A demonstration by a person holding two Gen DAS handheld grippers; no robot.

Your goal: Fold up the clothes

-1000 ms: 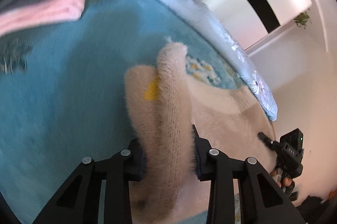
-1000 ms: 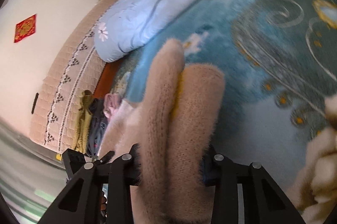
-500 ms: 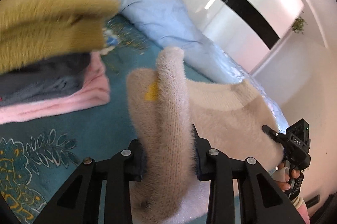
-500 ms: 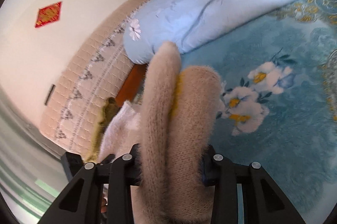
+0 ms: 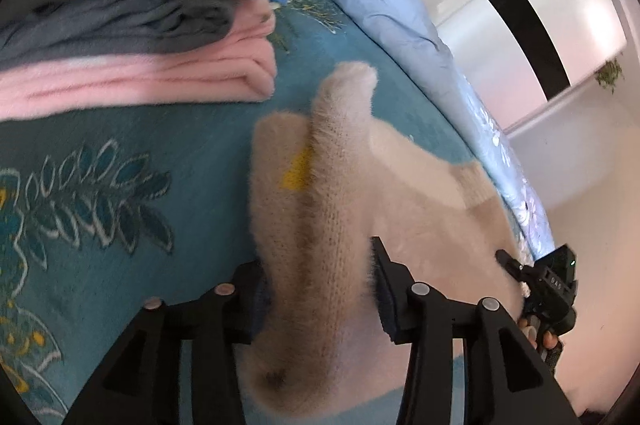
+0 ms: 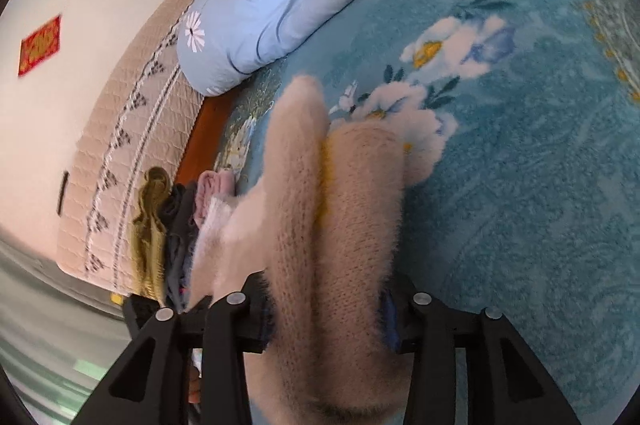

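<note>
Both tools grip a fuzzy beige sweater [image 5: 320, 209]: left tool [image 5: 320, 297] and right tool [image 6: 328, 309] clenched on its folds, folded clothes [image 5: 132, 37] stacked upper left.

Left wrist view: bare teal floral bedspread [image 5: 120, 153] fills the left and centre. A stack of folded pink, grey and olive garments [image 5: 132, 37] blocks the upper left; a pale blue quilted duvet [image 5: 400, 25] bounds the upper right. Right wrist view: open bedspread at right.

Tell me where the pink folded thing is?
In the left wrist view, the pink folded garment lies upper left on the teal bedspread, bottom of the folded pile, under the grey clothes.
</note>
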